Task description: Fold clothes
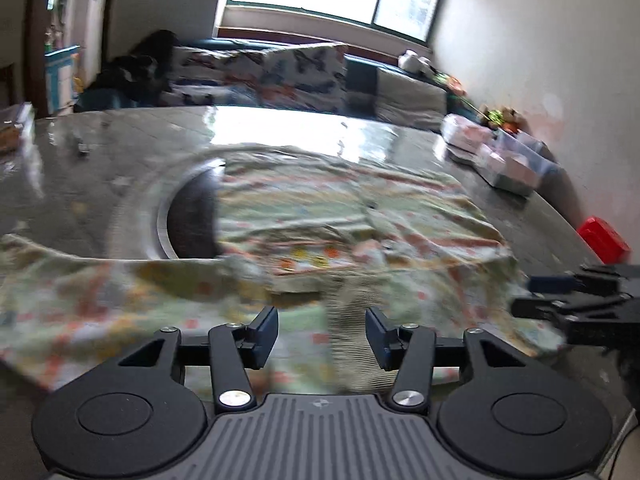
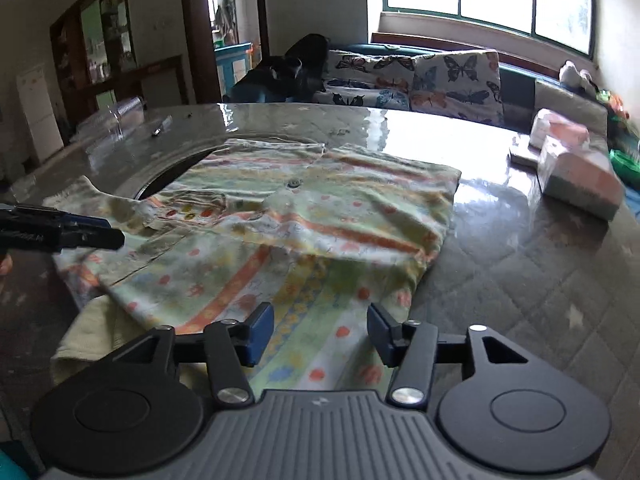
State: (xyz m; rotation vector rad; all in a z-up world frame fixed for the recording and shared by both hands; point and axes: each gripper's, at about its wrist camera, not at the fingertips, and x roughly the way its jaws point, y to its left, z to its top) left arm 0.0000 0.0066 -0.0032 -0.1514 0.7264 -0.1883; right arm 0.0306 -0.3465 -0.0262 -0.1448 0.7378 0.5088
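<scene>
both the left gripper and right gripper hang spread and empty over the shirt, lying partly doubled over on the table, probably lining up for a fold

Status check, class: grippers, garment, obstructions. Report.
Left gripper open, empty. Right gripper open, empty. Patterned shirt partly folded on table. Nothing blocking.

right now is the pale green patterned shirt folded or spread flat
Partly folded: in the right wrist view the pale green patterned shirt has one side doubled over its middle, a raised fold edge showing, on the glossy table.
</scene>
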